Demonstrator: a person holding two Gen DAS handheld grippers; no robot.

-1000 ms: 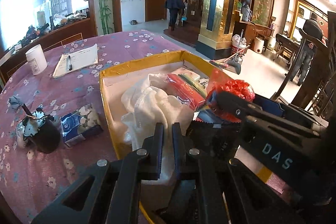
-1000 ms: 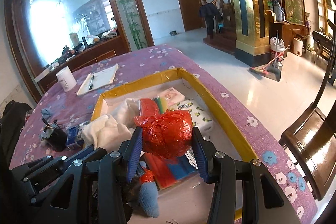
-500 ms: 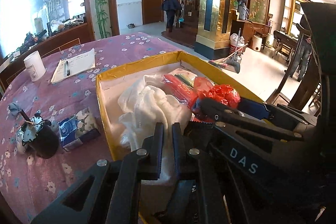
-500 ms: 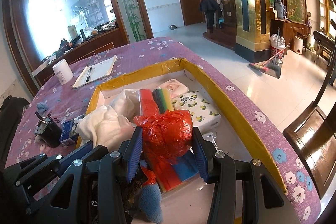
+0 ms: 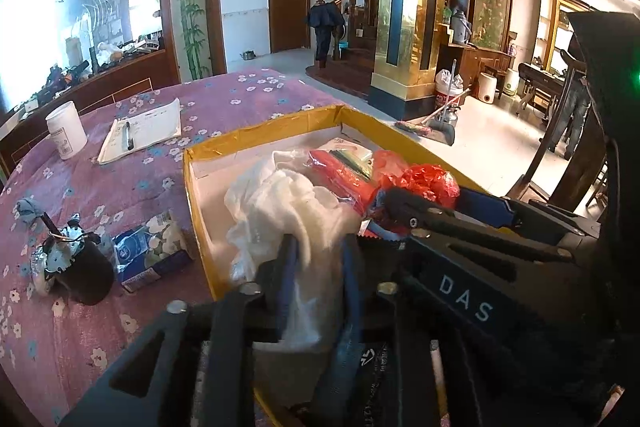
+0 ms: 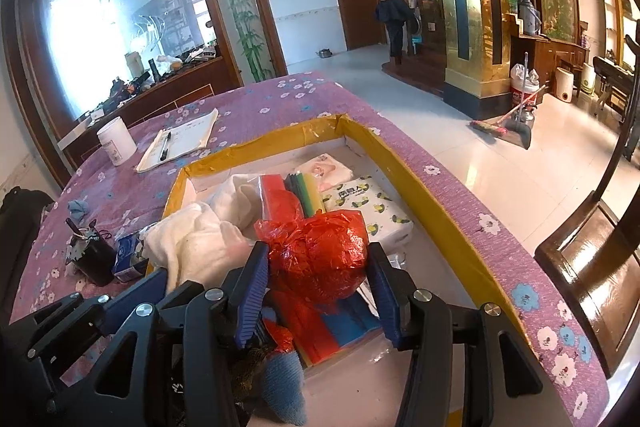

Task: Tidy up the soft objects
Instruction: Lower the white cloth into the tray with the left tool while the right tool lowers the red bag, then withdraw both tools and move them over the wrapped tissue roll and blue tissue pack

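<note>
1. The step in hand looks like a double release: both grippers hang over the yellow-rimmed box [image 6: 420, 187] on the purple flowered tablecloth [image 5: 100, 183], each with a soft thing between its jaws.
2. The left gripper [image 5: 318, 259] has its jaws opening. The white cloth [image 5: 288, 203] lies between them, draped over the near corner of the box; the pads look to have come off it, though motion blur there makes this uncertain.
3. The right gripper [image 6: 318, 267] is also opening its jaws. The crumpled red plastic bag [image 6: 316, 259] sits between the blue pads, and whether they press on it cannot be told for sure; it seems loosely cradled.
4. Already in the box: a lemon-print tissue pack [image 6: 372, 203], a pink-patterned tissue pack [image 6: 328, 165], a packet of coloured cloths [image 6: 292, 191] and a blue knitted thing [image 6: 284, 383] near the right gripper.
5. A blue tissue pack [image 5: 152, 247] lies outside the box on the cloth, beside a dark cup [image 5: 80, 267].
6. Next, I judge, each gripper must open fully and lift clear without dragging cloth or bag along; the outside tissue pack appears the likely remaining item.
</note>
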